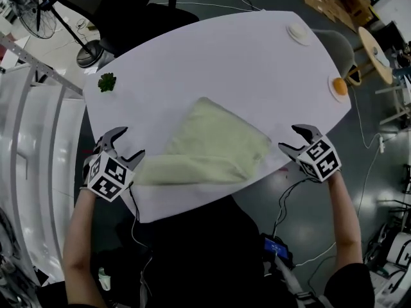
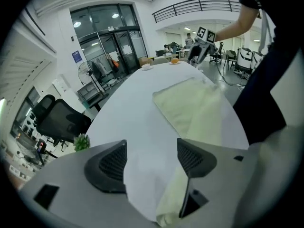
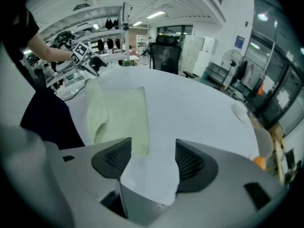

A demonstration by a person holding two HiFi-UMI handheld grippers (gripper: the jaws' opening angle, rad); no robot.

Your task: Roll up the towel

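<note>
Nearest, at the near edge of the table [image 1: 192, 201]: the left gripper [image 1: 128, 144] and the right gripper [image 1: 290, 137] sit at either end of the towel [image 1: 212, 143].
- **Arms:** both forearms come in from the bottom of the head view. The grippers tilt down toward the tabletop, marker cubes facing up.
- **Left claw:** spread. Its own view shows bare table in the gap. The towel's folded end runs beside and under the right-hand jaw with no pad pressing it. The head view only shows that jaw tip at the towel's left end.
- **Right claw:** also spread, with only tabletop between the jaws. The towel's end lies just beside the left-hand jaw, apart from the pads.
- **Towel:** pale green, with its near edge folded over into a loose roll along the table edge and the rest flat, angled toward the middle. Only the right gripper view shows the open loop at the roll's end.

Farther out there's a small green plant [image 1: 106, 82] at the left, an orange [image 1: 340, 86] on a disc at the right, a white dish [image 1: 298, 33] at the far end, and a black chair [image 1: 128, 11] beyond. Glass doors show only in the gripper views.
</note>
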